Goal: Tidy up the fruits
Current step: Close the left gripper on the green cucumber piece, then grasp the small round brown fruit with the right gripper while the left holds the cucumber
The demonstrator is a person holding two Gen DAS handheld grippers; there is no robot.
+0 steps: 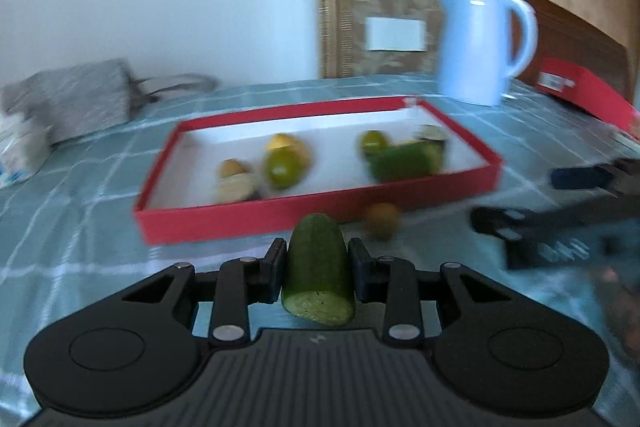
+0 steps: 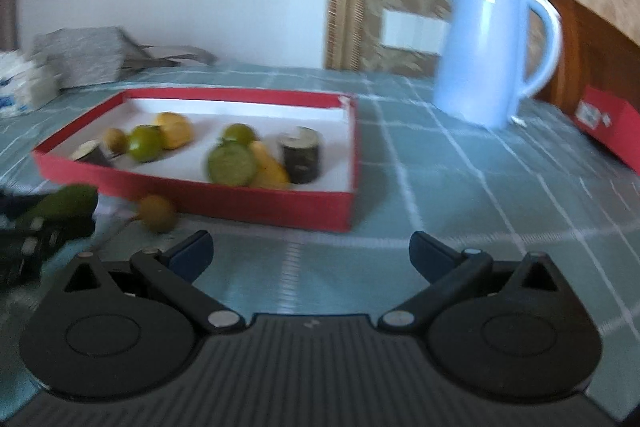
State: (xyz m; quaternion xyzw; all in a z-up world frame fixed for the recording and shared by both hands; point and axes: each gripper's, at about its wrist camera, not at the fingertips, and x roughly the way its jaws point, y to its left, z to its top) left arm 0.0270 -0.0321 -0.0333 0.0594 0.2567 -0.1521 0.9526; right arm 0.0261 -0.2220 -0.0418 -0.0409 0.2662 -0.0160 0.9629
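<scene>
Clamped between the pads of the left gripper [image 1: 316, 269], a cucumber piece [image 1: 318, 267] is riding just short of the red tray [image 1: 256, 227], its cut face turned toward the camera and its rounded end pointing at the tray. Both views are smearing with motion blur.

Judging by the task, the piece is being carried to join the produce in the tray, and the step is going best if the gripper is lifting it over the near wall before lowering, then setting it on bare white floor rather than on top of the limes [image 2: 146, 143], the lemon [image 2: 174, 129] or the larger cucumber chunk [image 1: 406, 159] lying there. Letting go only once the piece is resting flat is keeping it from rolling.

One small brown fruit [image 2: 156, 213] is sitting on the checked cloth [image 2: 440, 187], just beside the tray's near wall and outside it, so the sorting is looking unfinished.

Off to the side, the right gripper [image 2: 312, 255] is hanging with its fingers spread wide, holding nothing and touching nothing, facing the cloth near that stray fruit. A blue kettle [image 2: 484, 55] is standing well beyond the tray.
</scene>
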